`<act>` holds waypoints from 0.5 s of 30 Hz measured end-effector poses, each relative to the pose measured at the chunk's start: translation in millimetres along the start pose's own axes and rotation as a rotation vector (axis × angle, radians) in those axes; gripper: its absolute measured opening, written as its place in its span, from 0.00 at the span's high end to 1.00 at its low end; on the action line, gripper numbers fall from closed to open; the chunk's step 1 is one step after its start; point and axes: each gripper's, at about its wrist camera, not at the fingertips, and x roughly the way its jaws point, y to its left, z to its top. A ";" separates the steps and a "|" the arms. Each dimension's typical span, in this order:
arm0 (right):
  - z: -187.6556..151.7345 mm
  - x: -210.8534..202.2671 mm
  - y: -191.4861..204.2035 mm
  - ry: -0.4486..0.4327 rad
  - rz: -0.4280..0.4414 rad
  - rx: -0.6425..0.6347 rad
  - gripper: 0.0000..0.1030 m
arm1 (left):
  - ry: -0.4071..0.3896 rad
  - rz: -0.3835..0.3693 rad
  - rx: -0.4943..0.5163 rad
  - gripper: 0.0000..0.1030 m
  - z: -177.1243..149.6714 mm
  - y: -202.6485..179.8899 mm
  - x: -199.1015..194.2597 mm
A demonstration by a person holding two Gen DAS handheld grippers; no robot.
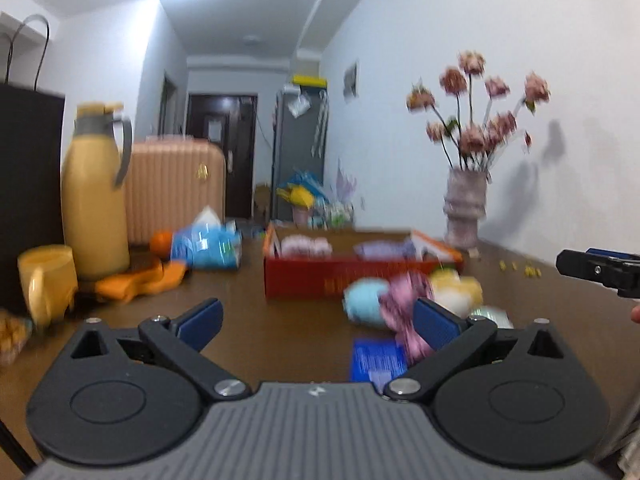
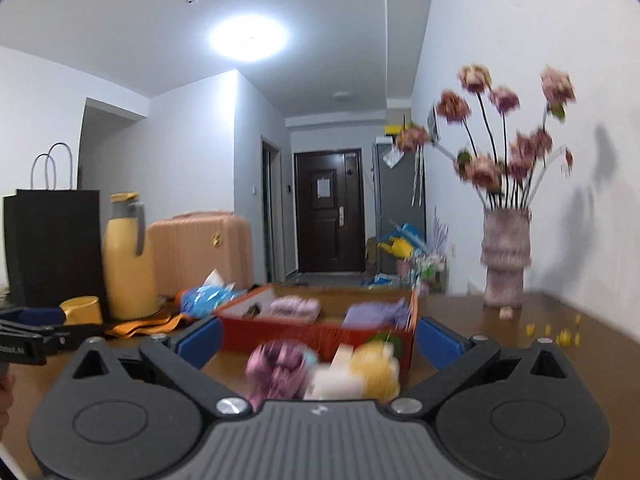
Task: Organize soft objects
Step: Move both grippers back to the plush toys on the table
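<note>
A red cardboard box [image 1: 320, 276] sits mid-table and holds a pink soft item [image 1: 306, 246] and a purple one [image 1: 380, 249]. In front of it lie a light blue plush [image 1: 362, 300], a pink fluffy item [image 1: 404, 312] and a yellow-white plush [image 1: 456, 290]. My left gripper [image 1: 318, 320] is open and empty, short of the pile. My right gripper [image 2: 318, 338] is open and empty, just above the pink item [image 2: 276, 368] and yellow plush [image 2: 372, 372], with the box [image 2: 320, 334] behind. The right gripper also shows in the left wrist view [image 1: 600, 270].
A yellow thermos [image 1: 94, 196], yellow cup [image 1: 46, 280], orange cloth [image 1: 140, 282], tissue pack [image 1: 208, 246] and black bag [image 1: 28, 184] stand at left. A vase of flowers [image 1: 466, 212] stands back right by the wall. A blue packet [image 1: 378, 358] lies near me.
</note>
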 end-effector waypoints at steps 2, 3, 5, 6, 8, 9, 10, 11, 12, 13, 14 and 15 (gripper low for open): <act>-17.3 -7.3 -2.4 0.035 -0.010 0.054 0.00 | 0.024 0.001 0.022 0.00 -10.4 -0.7 -6.0; -26.7 -12.6 -2.8 0.038 -0.017 0.078 0.00 | 0.031 0.003 0.032 0.00 -14.3 -1.1 -8.2; -39.1 -16.8 -3.0 0.053 -0.021 0.089 0.00 | 0.048 0.000 0.053 0.00 -19.4 -3.2 -8.3; -44.4 -18.0 -0.2 0.066 -0.023 0.083 0.00 | 0.055 0.000 0.060 0.00 -20.6 -5.3 -5.6; -48.7 -15.0 4.1 0.089 -0.027 0.048 0.00 | 0.066 0.001 0.059 0.00 -21.3 -9.3 1.0; -50.5 -14.1 7.5 0.096 -0.030 0.024 0.00 | 0.081 -0.005 0.060 0.00 -21.3 -12.7 7.8; -51.4 -12.9 10.9 0.098 -0.033 0.004 0.00 | 0.097 -0.005 0.064 0.00 -21.4 -16.0 13.9; -51.7 -11.8 13.5 0.099 -0.030 -0.008 0.00 | 0.113 -0.006 0.071 0.00 -22.3 -19.7 20.4; -50.1 -9.7 14.6 0.101 -0.022 -0.010 0.00 | 0.121 -0.011 0.077 0.00 -23.8 -22.6 24.7; -48.4 -7.7 16.3 0.104 -0.006 -0.006 0.00 | 0.129 -0.018 0.081 0.00 -24.6 -25.5 29.9; -48.0 -6.4 16.9 0.101 0.020 0.002 0.00 | 0.135 -0.026 0.085 0.00 -24.6 -28.5 35.1; -46.5 -3.7 17.0 0.099 0.040 0.014 0.00 | 0.139 -0.033 0.086 0.00 -25.1 -31.1 38.7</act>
